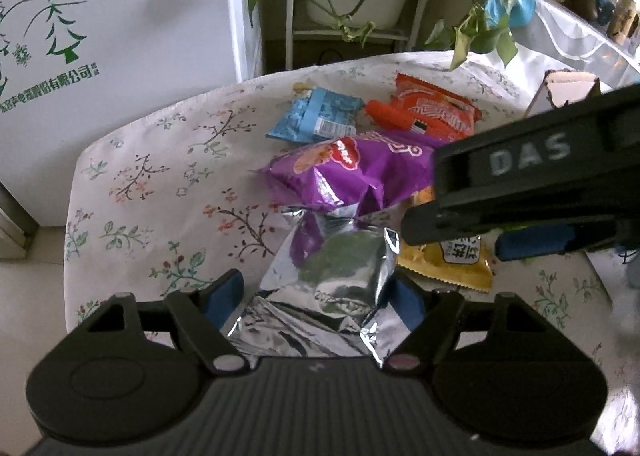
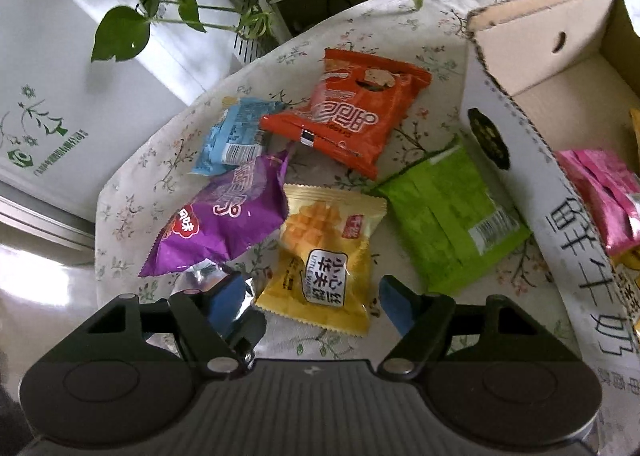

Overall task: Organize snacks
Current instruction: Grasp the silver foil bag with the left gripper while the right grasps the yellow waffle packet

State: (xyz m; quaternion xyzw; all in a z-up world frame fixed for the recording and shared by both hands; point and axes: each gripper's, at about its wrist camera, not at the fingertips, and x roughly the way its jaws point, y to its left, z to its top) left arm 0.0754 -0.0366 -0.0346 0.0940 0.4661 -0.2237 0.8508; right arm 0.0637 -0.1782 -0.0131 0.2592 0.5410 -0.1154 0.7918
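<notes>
Silver packet point(image 1: 336, 288) pinched in left gripper point(image 1: 316, 296); right gripper point(image 2: 316, 304) open over yellow packet point(image 2: 320, 256).

Snack packets point(image 2: 332, 252) scattered beside box point(image 2: 520, 136)

both wrist views look steeply down from close above the floral tablecloth point(image 1: 132, 176), each along its own fingers. the left view sits just over the silver packet point(image 1: 340, 276), the right over the yellow packet point(image 2: 320, 252). they share the purple bag point(image 2: 224, 220) and the orange bag point(image 1: 432, 112).
</notes>
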